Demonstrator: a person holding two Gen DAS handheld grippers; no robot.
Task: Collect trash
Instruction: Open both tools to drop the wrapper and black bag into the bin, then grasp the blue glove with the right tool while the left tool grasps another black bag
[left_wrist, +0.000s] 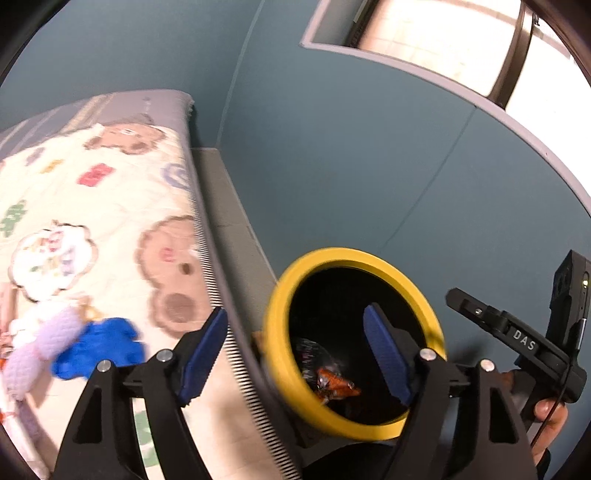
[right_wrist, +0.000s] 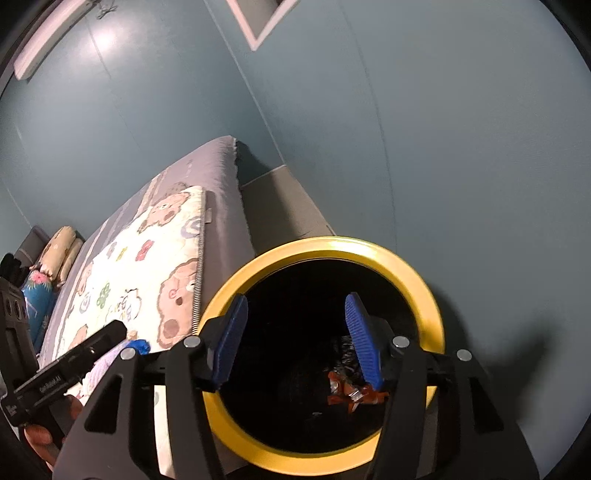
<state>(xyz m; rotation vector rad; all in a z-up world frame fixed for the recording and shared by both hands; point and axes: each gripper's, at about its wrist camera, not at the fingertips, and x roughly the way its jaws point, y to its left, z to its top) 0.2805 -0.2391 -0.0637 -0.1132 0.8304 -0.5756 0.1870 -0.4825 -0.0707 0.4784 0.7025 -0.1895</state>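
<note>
Bin: yellow-rimmed, on floor beside bed edge | wrapper: orange, inside bin (crumpled) | left tongs: agape, empty | right tongs: parted, empty, over bin

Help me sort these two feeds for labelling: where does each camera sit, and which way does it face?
Left wrist: on the left gripper, facing down at the bed edge and bin; a hand holds the right gripper beside it.
Right wrist: on the right gripper, facing down into the bin; the left gripper's handle shows at lower left.
Shared: bin, orange wrapper, bear blanket, blue wall.
</note>
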